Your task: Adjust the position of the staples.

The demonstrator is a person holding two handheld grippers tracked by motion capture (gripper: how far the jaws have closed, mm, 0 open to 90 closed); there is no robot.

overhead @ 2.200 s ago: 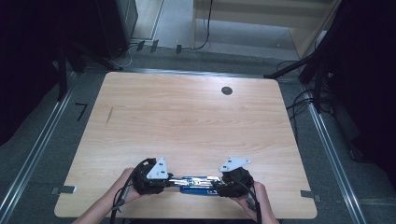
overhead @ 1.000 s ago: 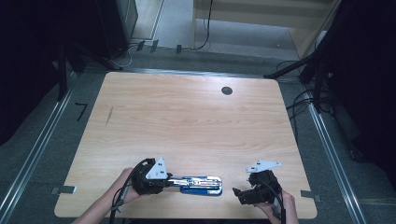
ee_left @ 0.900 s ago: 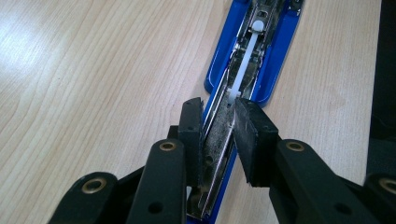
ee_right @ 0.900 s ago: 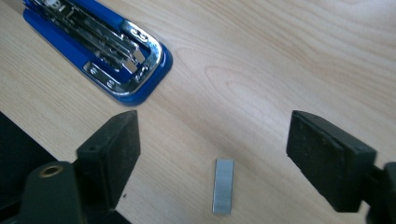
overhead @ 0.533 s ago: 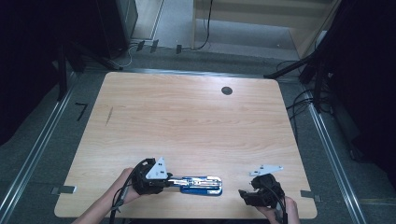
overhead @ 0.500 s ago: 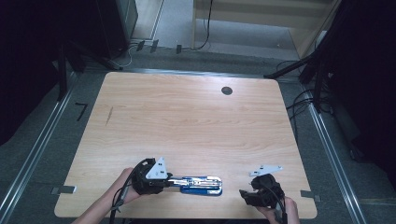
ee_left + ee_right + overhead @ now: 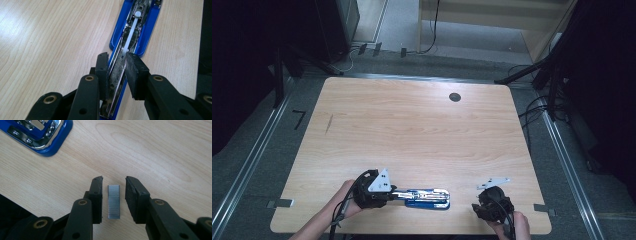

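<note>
My right gripper (image 7: 113, 185) has left the stapler (image 7: 427, 198) and now straddles a staple strip (image 7: 114, 201), jaws apart, strip's long axis running parallel between them. My left gripper (image 7: 116, 61) stays clamped on the opened stapler's magazine near the table's (image 7: 412, 130) front edge.

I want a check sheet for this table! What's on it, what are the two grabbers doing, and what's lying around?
Surface: wooden table, round dark hole near the far edge, small dark mark at left.
Job's things: blue stapler, opened out flat; strip of staples lying on the wood.
Clutter: nothing seen.
Grippers: left gripper shut on the stapler's metal rail; right gripper open, one jaw either side of the staples, not touching.
Cables: one trails from each gripper; more lie on the floor.
Surroundings: grey floor, metal rails, dark stands.
</note>
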